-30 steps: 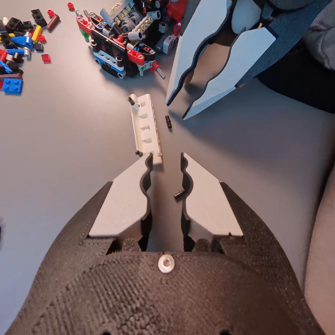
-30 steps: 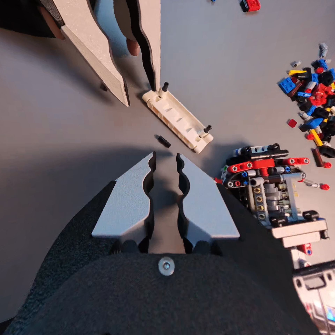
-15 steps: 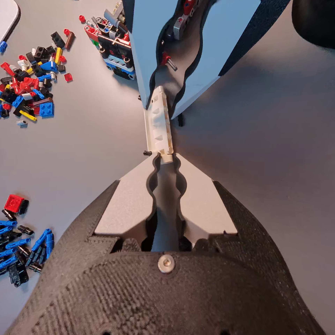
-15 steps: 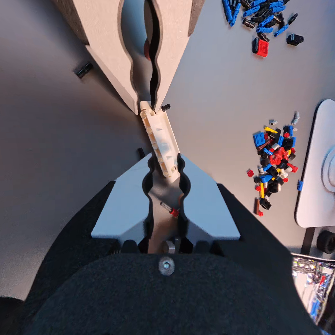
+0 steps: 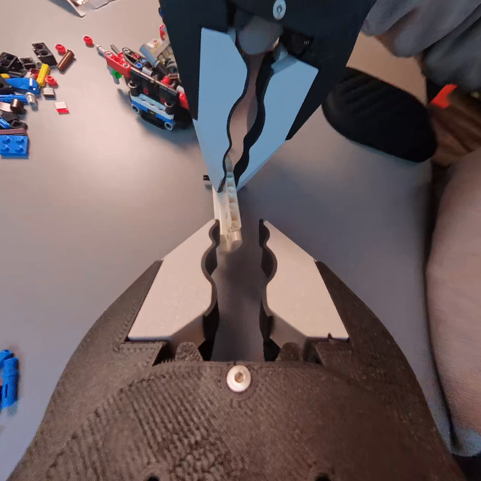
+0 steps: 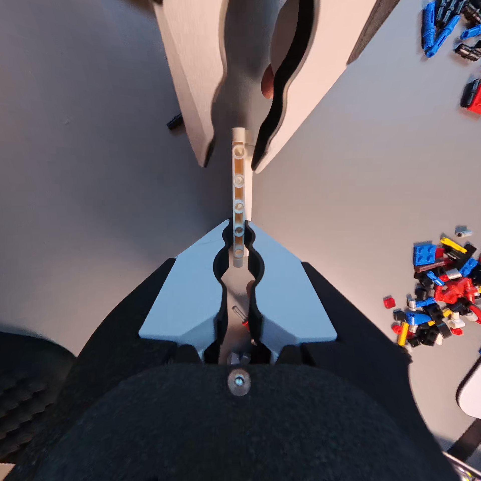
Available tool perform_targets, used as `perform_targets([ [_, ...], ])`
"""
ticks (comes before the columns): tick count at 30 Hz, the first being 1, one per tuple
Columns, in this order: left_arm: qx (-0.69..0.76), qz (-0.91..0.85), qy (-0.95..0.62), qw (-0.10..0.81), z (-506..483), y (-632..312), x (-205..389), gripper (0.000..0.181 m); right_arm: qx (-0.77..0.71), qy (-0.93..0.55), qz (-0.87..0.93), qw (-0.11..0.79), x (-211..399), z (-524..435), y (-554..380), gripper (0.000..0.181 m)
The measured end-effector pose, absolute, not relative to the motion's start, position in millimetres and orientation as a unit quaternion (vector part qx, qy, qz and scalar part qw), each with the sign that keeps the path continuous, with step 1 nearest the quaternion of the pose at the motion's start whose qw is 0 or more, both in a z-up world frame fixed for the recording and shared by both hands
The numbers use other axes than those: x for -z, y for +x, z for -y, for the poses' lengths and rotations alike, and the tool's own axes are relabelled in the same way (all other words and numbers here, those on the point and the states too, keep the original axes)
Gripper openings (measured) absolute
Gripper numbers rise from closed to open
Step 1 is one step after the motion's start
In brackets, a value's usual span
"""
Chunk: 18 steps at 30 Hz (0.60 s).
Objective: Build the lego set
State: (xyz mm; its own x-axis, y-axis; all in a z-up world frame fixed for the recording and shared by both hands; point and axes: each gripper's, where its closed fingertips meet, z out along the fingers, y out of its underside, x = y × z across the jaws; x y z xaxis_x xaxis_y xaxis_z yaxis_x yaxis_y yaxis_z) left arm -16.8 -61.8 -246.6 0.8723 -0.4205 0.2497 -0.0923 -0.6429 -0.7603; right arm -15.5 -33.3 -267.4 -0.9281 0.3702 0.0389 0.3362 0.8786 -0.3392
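Observation:
A long white lego panel (image 6: 239, 182) with a row of holes stands on its edge over the grey table. My right gripper (image 6: 238, 221) is shut on its near end. My left gripper (image 6: 231, 164) comes in from the opposite side and is open, with its fingertips on either side of the panel's far end. In the left wrist view the panel (image 5: 229, 208) runs from between my open left gripper (image 5: 238, 222) up into the shut right gripper (image 5: 229, 179). The partly built red, black and blue model (image 5: 153, 86) sits on the table behind.
A pile of loose bricks (image 6: 442, 294) lies to the right, also seen in the left wrist view (image 5: 18, 78). Blue pins (image 6: 442, 26) and a red brick (image 6: 472, 99) lie far right. A black pin (image 6: 174, 122) lies by the left gripper. A person's sleeve (image 5: 455, 286) fills the right edge. Left tips to right tips: about 4 cm.
The panel lay flat on the table; both grippers closed in on its ends. Now my right gripper has shut on it, it is turned on edge, and my left gripper has opened.

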Motion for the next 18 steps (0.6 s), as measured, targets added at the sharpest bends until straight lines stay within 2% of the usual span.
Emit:
perform_targets([
  [4,0.105,-0.175,-0.903,0.378,60.2,-27.7,265.4,0.005,-0.153,-0.187,0.968,0.065,269.7,32.9,-22.4,0.007],
  [6,0.085,-0.183,-0.905,0.374,61.1,-28.3,268.3,0.005,-0.172,-0.205,0.960,0.087,258.8,29.0,-23.8,0.015],
  [9,0.057,-0.188,-0.905,0.377,60.6,-29.8,269.4,0.005,-0.217,-0.269,0.933,0.104,241.1,19.8,-13.4,0.015],
  [12,0.033,-0.186,-0.907,0.376,58.9,-31.3,270.4,0.006,-0.244,-0.355,0.898,0.088,252.7,22.9,6.8,0.019],
  [17,0.026,-0.186,-0.909,0.372,59.4,-25.7,270.3,0.011,-0.253,-0.464,0.838,0.137,272.7,23.7,9.7,0.026],
  [18,0.029,-0.188,-0.909,0.372,60.0,-23.1,270.2,0.012,-0.254,-0.468,0.832,0.156,271.9,22.9,7.0,0.021],
])
